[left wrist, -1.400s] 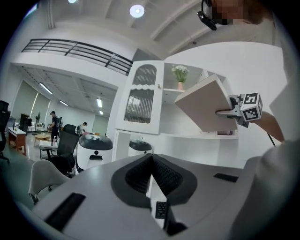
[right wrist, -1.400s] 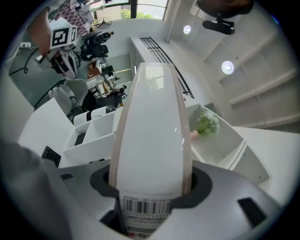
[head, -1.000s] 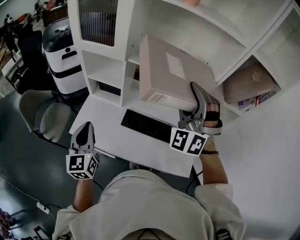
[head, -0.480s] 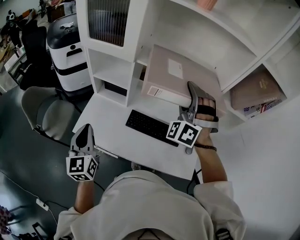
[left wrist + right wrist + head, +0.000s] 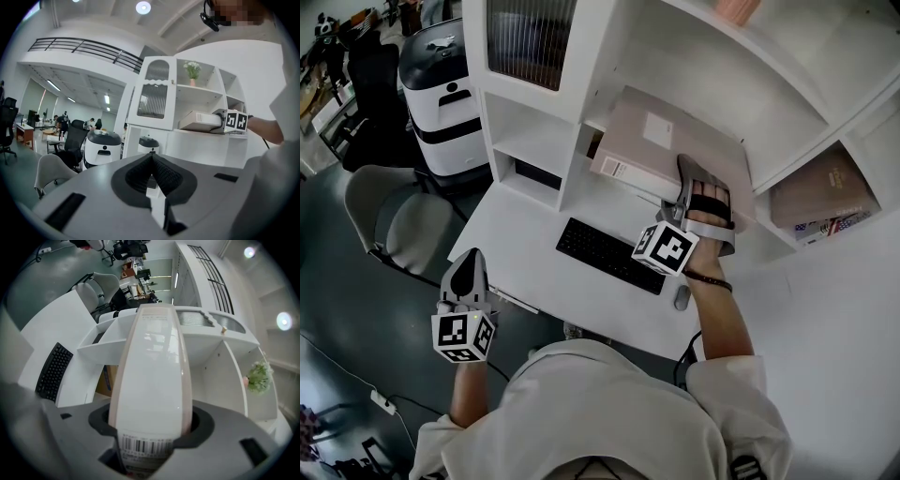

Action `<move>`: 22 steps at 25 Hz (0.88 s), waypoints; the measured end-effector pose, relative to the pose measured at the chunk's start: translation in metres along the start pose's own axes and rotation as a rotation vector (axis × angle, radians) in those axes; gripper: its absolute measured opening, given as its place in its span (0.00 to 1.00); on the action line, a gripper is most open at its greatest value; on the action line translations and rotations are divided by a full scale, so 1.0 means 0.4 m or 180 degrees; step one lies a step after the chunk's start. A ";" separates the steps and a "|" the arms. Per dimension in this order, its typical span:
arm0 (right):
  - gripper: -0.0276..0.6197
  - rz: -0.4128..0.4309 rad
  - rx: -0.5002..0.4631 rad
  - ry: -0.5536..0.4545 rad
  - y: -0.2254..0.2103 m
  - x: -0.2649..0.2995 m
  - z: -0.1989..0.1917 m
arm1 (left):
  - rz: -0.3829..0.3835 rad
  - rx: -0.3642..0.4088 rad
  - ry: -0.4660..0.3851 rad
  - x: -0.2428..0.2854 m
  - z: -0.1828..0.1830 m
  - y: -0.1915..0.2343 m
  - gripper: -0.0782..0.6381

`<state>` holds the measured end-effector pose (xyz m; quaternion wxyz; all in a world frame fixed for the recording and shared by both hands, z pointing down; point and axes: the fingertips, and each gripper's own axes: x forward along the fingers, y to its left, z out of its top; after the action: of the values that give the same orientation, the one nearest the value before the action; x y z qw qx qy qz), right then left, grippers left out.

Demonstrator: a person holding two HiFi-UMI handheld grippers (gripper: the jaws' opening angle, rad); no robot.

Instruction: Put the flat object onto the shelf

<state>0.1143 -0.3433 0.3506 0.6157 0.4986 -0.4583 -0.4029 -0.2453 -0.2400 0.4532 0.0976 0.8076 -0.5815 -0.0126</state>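
Observation:
A flat pale pink box [image 5: 661, 150] lies tilted with its far end on a shelf [image 5: 584, 123] of the white desk hutch. My right gripper [image 5: 701, 183] has the box's near, barcoded end between its jaws, which are opening. In the right gripper view the box [image 5: 152, 371] fills the gap between the pads and runs away over the shelf [image 5: 98, 347]. My left gripper [image 5: 467, 274] hangs low at the left, off the desk, shut and empty [image 5: 152, 161]. From the left gripper view the box [image 5: 199, 121] juts out of the hutch.
A black keyboard [image 5: 609, 253] and a mouse [image 5: 680, 298] lie on the white desk [image 5: 520, 239]. Brown boxes [image 5: 825, 192] fill the lower right compartment. A white machine [image 5: 441, 89] and a grey chair [image 5: 394, 220] stand at the left. A flower pot [image 5: 192, 80] sits on an upper shelf.
The right gripper has carried the box up and farther into the hutch, and its far end now rests on the shelf. The left gripper has stayed put.

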 end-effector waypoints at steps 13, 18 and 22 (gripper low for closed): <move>0.63 0.0733 0.0240 -0.0078 0.059 0.112 0.009 | 0.0043 -0.0010 0.0058 0.011 -0.018 -0.001 0.10; 0.67 0.1070 0.0381 -0.0192 0.064 0.134 0.017 | 0.0076 -0.0009 0.0074 0.017 -0.021 0.001 0.10; 0.68 0.1349 0.0519 -0.0283 0.060 0.143 0.021 | 0.0075 -0.0007 0.0077 0.026 -0.024 -0.003 0.10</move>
<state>0.1218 -0.3957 0.3844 0.6234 0.4211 -0.6104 -0.2477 -0.2394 -0.2479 0.4635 0.1056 0.8007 -0.5897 -0.0022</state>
